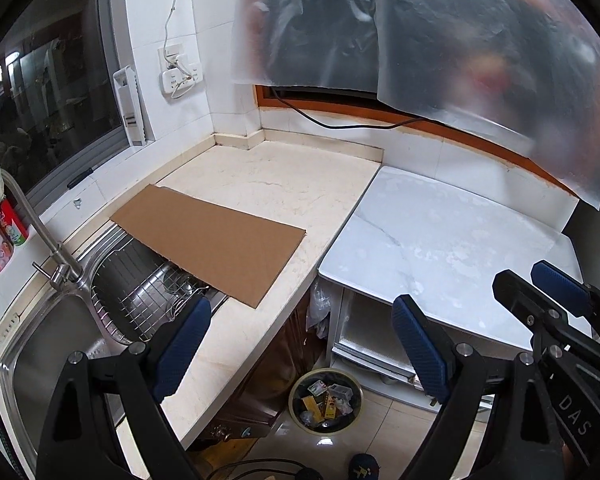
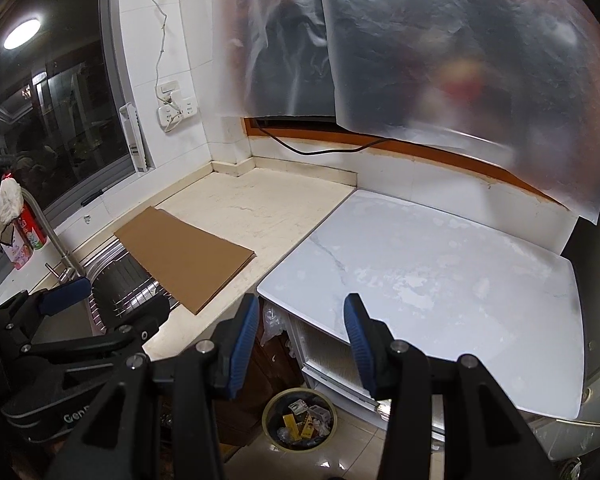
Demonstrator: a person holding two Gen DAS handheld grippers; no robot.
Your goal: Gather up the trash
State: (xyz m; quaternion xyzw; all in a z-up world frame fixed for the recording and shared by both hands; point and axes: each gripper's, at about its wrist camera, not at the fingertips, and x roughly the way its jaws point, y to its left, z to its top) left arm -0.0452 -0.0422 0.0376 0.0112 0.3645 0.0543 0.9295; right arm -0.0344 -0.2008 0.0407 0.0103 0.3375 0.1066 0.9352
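plastic sheet: translucent, wrinkled film (image 1: 440, 40) hangs over the back wall, blurry dark shapes behind it, lower edge loose above an orange-brown frame.
window: dark glass (image 1: 48, 92), grey metal frame, left side.
white table: glossy marble-look slab (image 1: 440, 240), grey veins, rounded corners, butts against the counter.
counter: cream stone top (image 1: 268, 184), faint cracks, L-shaped into the tiled corner.
sink: stainless steel basin (image 1: 48, 344), wire rack inside, bent steel faucet (image 1: 32, 220) beside it.
cardboard: flat brown rectangular sheet (image 1: 208, 238), matte, lies on counter, one end overhanging the sink rack.
trash bin: round, pale rim, dark liner (image 1: 326, 400), on glossy beige floor tiles below the gap between counter and table; holds wrappers and small boxes, so trash sits inside it.
left gripper: black frame, blue ribbed pads (image 1: 300, 348), spread wide apart, nothing between them, above the bin.
right gripper: same build (image 2: 302, 350), pads parted, nothing held, also over the bin.
socket: white wall outlet (image 1: 180, 76), cable plugged in.
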